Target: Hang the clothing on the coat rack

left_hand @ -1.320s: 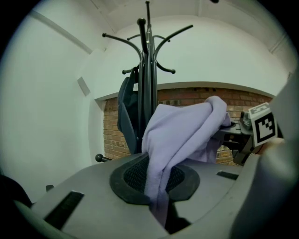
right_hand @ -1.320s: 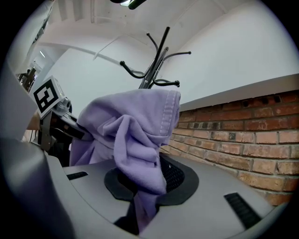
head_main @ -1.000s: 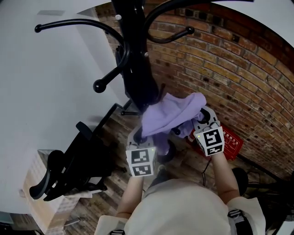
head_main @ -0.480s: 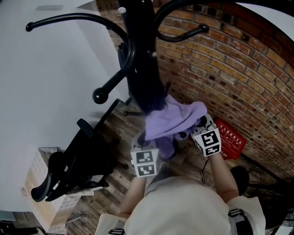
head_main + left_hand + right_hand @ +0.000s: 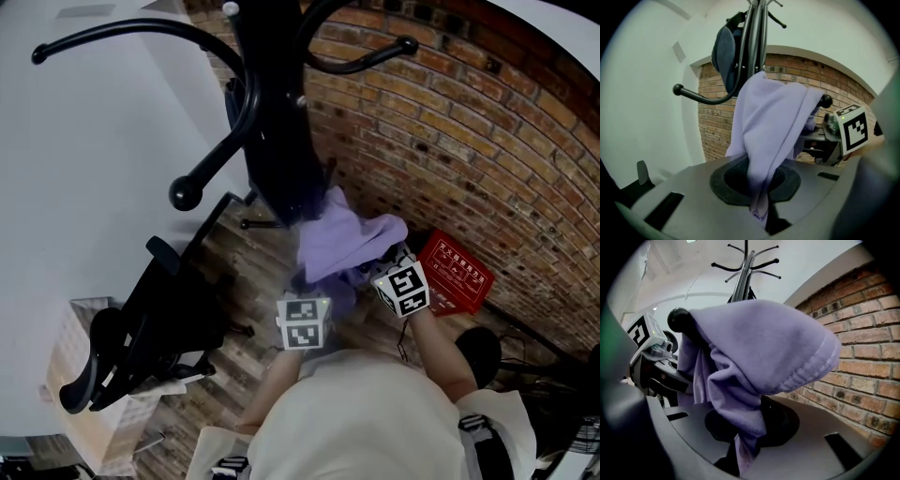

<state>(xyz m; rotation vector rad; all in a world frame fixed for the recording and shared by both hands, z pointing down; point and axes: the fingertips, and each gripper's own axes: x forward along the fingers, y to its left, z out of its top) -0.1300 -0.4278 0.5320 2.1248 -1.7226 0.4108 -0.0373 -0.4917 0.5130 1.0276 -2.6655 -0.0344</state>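
Cloth [image 5: 342, 246], purple and bunched, spans between your two tongs, low beside the black rack [image 5: 277, 141] pole and well below its curved upper hooks. Your left tongs [image 5: 759, 212] are pressed nearly together on a narrow fold of it. The fabric rises straight out of the pads and spreads wide above them, covering the lower part of the pole in the left gripper view. Your right tongs [image 5: 743, 456] pinch a thicker wad, so their pads sit a little farther apart. A rounded hem with ribbed stitching bulges over them toward the brick wall [image 5: 450, 159]. In the head view the cloth's upper edge overlaps the pole; you cannot tell from there whether the two touch. The ball-tipped hook [image 5: 185, 194] sticks out to your left, apart from the cloth. Down on the wood floor [image 5: 248, 272], a red sign [image 5: 457, 272] sits at the foot of the wall, just beside your right tongs' marker cube. A black chair [image 5: 150, 328] stands to your left, near a cardboard box [image 5: 94, 431].
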